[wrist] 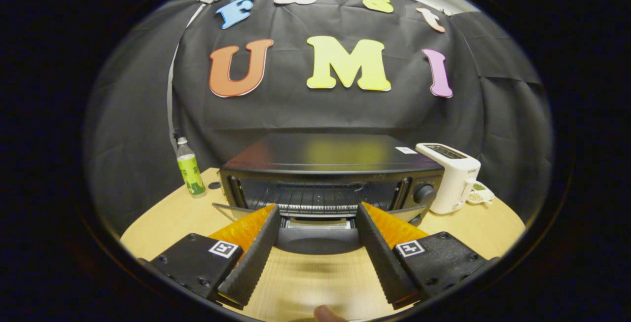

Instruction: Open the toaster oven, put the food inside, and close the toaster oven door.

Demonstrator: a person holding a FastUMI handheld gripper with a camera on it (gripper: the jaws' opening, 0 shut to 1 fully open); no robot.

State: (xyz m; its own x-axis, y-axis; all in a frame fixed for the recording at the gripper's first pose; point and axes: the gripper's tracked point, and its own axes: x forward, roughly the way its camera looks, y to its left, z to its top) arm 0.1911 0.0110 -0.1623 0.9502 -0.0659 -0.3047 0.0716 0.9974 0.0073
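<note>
with the toaster oven [335, 174] door [318, 239] lying open toward the gripper [318, 213], whose fingers are spread wide and hold nothing, the food cannot be located, so closing the door now risks an empty oven.

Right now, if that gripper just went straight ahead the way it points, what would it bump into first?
Probably the toaster oven's open door, lying flat between the open gripper's fingertips. Beyond it is the oven's wire rack. Depth is hard to judge.

Bright, even overhead light glares off the toaster oven [329, 153] top (fisheye bends the edges), focus sharp.
</note>
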